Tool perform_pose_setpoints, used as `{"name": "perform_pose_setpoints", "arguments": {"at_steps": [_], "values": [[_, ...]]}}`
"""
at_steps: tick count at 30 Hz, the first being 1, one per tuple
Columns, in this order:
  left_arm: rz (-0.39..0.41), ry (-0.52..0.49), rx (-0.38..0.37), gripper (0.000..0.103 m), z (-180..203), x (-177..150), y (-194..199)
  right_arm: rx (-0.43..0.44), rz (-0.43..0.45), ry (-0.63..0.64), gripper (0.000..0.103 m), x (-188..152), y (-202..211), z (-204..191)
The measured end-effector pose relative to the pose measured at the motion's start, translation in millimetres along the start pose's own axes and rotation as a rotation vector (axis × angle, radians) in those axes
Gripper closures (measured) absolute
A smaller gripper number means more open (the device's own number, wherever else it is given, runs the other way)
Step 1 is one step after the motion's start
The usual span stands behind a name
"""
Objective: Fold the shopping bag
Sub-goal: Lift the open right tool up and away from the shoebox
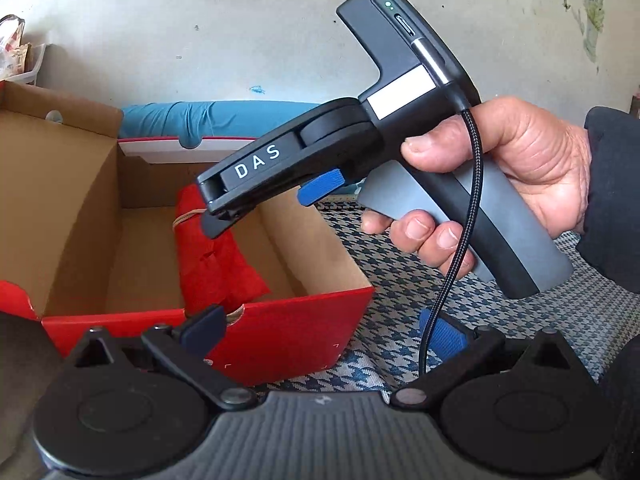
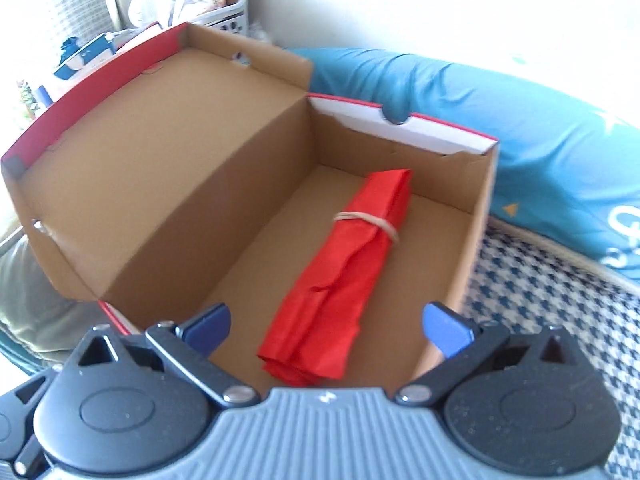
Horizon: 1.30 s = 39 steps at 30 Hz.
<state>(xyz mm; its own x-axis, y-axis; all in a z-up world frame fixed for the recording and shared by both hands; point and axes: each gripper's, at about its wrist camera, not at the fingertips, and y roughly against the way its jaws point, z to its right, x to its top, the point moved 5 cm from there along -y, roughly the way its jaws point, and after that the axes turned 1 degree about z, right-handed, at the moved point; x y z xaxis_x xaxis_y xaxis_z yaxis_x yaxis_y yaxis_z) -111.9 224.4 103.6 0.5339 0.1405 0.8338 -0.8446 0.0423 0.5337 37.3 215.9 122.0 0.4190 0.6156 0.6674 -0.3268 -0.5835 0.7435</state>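
A red shopping bag (image 2: 344, 280), rolled into a long bundle with a rubber band (image 2: 372, 220) round it, lies on the floor of an open shoe box (image 2: 480, 216). My right gripper (image 2: 326, 328) hovers open just above the bundle's near end, holding nothing. In the left wrist view the bag (image 1: 216, 256) shows inside the box (image 1: 288, 328), and the right gripper (image 1: 268, 206), held in a hand (image 1: 520, 160), sits over it with its jaws apart. My left gripper (image 1: 324, 332) stands open and empty at the box's near red wall.
The box lid (image 2: 160, 184) stands open at the left. A blue cushion (image 2: 520, 128) lies behind the box, on a houndstooth cloth (image 2: 540, 300). A white basket (image 2: 224, 12) with clutter stands at the back left. A braided cable (image 1: 460, 240) hangs from the right gripper.
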Motion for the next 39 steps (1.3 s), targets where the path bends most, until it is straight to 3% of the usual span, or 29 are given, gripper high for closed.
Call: {"name": "perform_pose_setpoints", "arguments": {"at_steps": [5,12,17,20,24,31,33,39], "values": [[0.022,-0.055,-0.054,0.0,14,7,8,-0.078,0.057,-0.019,0.0,1,13,23],[0.06,-0.135,-0.157,0.0,32,11,23,-0.178,0.138,0.063,0.0,-17,18,44],[0.054,-0.157,-0.147,0.0,38,12,19,-0.192,0.218,0.065,0.0,-32,19,48],[0.076,-0.126,-0.111,0.0,33,15,23,-0.204,0.257,0.05,0.0,-37,22,47],[0.108,-0.029,-0.062,0.0,16,21,28,-0.208,0.218,0.102,0.0,-37,23,45],[0.129,0.166,0.161,0.0,-18,28,22,-0.186,0.171,-0.017,0.0,-60,21,46],[0.137,0.193,0.23,0.0,-22,29,21,-0.172,0.139,-0.063,0.0,-63,24,47],[0.115,0.171,0.319,0.0,-23,29,18,-0.205,0.149,-0.07,0.0,-70,38,40]]}}
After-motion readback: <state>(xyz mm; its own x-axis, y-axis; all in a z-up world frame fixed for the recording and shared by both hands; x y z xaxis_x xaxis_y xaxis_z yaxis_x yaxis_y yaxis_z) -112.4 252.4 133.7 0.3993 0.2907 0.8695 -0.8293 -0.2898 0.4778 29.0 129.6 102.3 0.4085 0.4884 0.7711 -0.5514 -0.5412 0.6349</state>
